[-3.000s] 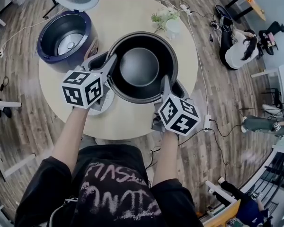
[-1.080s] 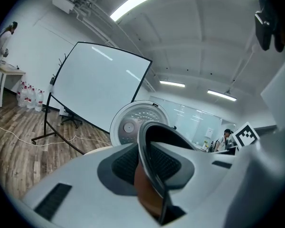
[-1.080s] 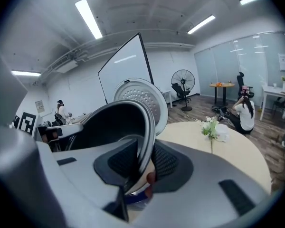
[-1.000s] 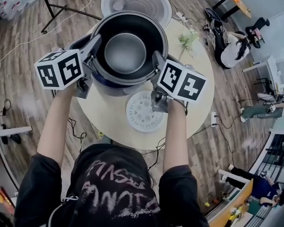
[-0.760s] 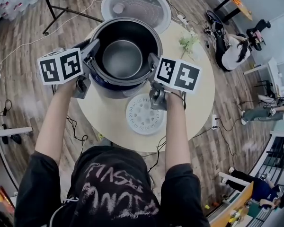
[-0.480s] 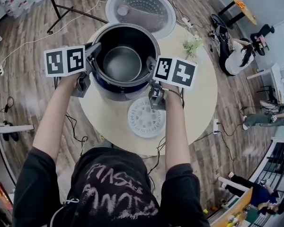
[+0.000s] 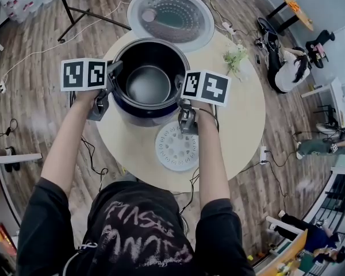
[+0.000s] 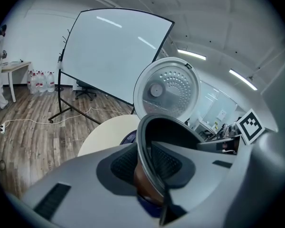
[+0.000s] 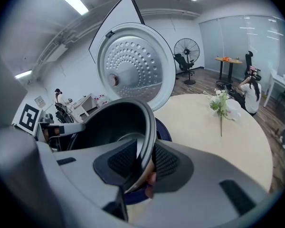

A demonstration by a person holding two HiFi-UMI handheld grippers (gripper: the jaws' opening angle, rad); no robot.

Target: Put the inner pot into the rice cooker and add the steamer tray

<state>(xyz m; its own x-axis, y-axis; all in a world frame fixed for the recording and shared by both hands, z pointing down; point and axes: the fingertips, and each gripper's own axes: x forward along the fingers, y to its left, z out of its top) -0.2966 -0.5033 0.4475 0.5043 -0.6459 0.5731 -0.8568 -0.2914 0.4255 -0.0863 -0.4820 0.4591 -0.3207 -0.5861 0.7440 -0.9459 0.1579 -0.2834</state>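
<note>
The black inner pot (image 7: 148, 80) sits low in the dark blue rice cooker (image 7: 142, 111), whose lid (image 7: 171, 17) stands open behind it. My left gripper (image 7: 111, 71) is shut on the pot's left rim, and my right gripper (image 7: 180, 88) is shut on its right rim. In the left gripper view the rim of the pot (image 8: 175, 132) runs between the pads of the left gripper (image 8: 149, 161). The right gripper view shows the same hold: the pot (image 9: 109, 122) has its rim in the right gripper (image 9: 145, 161). The white perforated steamer tray (image 7: 177, 146) lies flat on the table in front of the cooker.
The round beige table (image 7: 238, 117) carries a small potted plant (image 7: 236, 54) at its far right. Cables trail over the wooden floor. A person (image 7: 287, 68) sits to the right. A whiteboard on a stand (image 8: 109, 56) is behind the cooker, and a fan (image 9: 186, 51) stands further off.
Three seconds ago I held the pot above the table, right of the cooker. Over the last second both grippers have lowered it into the cooker body, and their marker cubes have dropped with it.
</note>
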